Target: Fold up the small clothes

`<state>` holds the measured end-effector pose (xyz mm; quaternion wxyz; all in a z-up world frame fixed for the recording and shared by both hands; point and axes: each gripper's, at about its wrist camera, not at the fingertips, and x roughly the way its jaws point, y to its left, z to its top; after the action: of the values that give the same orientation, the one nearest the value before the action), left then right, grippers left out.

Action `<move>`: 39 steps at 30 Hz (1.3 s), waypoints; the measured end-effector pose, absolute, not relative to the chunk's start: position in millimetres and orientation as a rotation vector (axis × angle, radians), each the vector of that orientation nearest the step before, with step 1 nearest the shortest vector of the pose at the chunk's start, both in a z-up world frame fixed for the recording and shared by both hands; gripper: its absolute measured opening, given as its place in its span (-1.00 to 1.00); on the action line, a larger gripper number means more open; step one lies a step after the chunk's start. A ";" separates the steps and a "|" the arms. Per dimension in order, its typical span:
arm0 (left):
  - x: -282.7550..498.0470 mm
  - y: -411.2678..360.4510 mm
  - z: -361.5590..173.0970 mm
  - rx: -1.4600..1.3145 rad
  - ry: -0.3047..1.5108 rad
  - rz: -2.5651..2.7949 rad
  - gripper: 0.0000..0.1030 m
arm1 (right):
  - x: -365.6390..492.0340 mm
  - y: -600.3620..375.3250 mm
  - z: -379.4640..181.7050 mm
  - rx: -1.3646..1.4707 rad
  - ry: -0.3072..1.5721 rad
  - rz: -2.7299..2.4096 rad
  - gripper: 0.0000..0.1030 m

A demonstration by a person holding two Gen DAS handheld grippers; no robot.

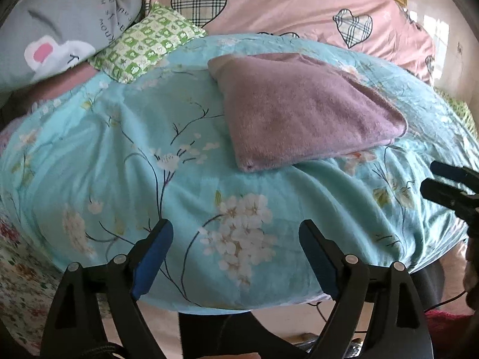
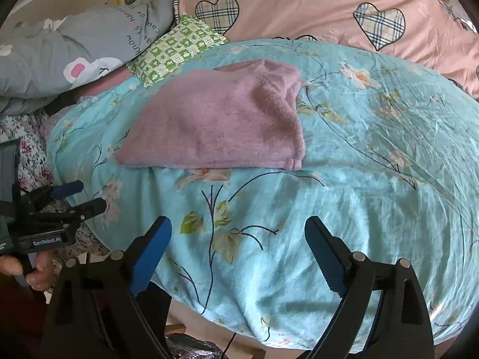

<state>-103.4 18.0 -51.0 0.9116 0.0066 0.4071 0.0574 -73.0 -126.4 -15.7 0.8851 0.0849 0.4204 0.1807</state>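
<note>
A mauve fleece garment point(image 1: 302, 107) lies folded into a flat wedge on the turquoise floral quilt point(image 1: 155, 137). It also shows in the right wrist view point(image 2: 221, 122). My left gripper point(image 1: 236, 233) is open and empty, hanging above the quilt's near edge, well short of the garment. My right gripper point(image 2: 238, 230) is open and empty, also back from the garment over the quilt point(image 2: 359, 179). The right gripper's fingers show at the right edge of the left wrist view point(image 1: 449, 185). The left gripper shows at the left of the right wrist view point(image 2: 80, 197), with a hand on its grip.
A green checked pillow point(image 1: 146, 42), a grey printed quilt point(image 1: 60, 30) and a pink quilt with plaid hearts point(image 1: 284, 6) lie behind the turquoise quilt. A floral sheet point(image 1: 21, 272) covers the bed at the left. The quilt's near edge drops to the floor.
</note>
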 end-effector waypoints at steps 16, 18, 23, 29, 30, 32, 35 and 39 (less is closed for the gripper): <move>-60.4 16.9 -33.8 0.123 0.894 0.187 0.72 | -35.7 -114.4 4.7 0.134 0.856 0.412 0.92; -53.4 16.2 -30.3 0.126 0.893 0.185 0.73 | -30.7 -113.0 5.1 0.132 0.860 0.415 0.92; -40.9 14.5 -27.1 0.133 0.895 0.183 0.74 | -22.3 -110.3 6.5 0.115 0.865 0.419 0.92; -34.2 14.1 -28.6 0.115 0.900 0.182 0.74 | -12.3 -111.5 3.3 0.126 0.884 0.422 0.92; -33.1 14.1 -28.9 0.114 0.900 0.181 0.74 | -10.7 -112.2 3.0 0.132 0.885 0.422 0.92; -31.3 13.6 -29.5 0.111 0.900 0.177 0.74 | -8.9 -111.7 2.7 0.134 0.886 0.420 0.92; -29.7 12.3 -30.0 0.109 0.899 0.176 0.74 | -5.9 -111.1 2.0 0.134 0.888 0.417 0.92; -27.3 11.6 -30.8 0.106 0.902 0.173 0.74 | -2.7 -111.4 1.7 0.135 0.889 0.420 0.93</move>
<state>-27.3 11.6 -30.8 0.8951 0.0510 0.4350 0.0835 -2.7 -111.4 1.7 0.8794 0.0649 0.4265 0.2015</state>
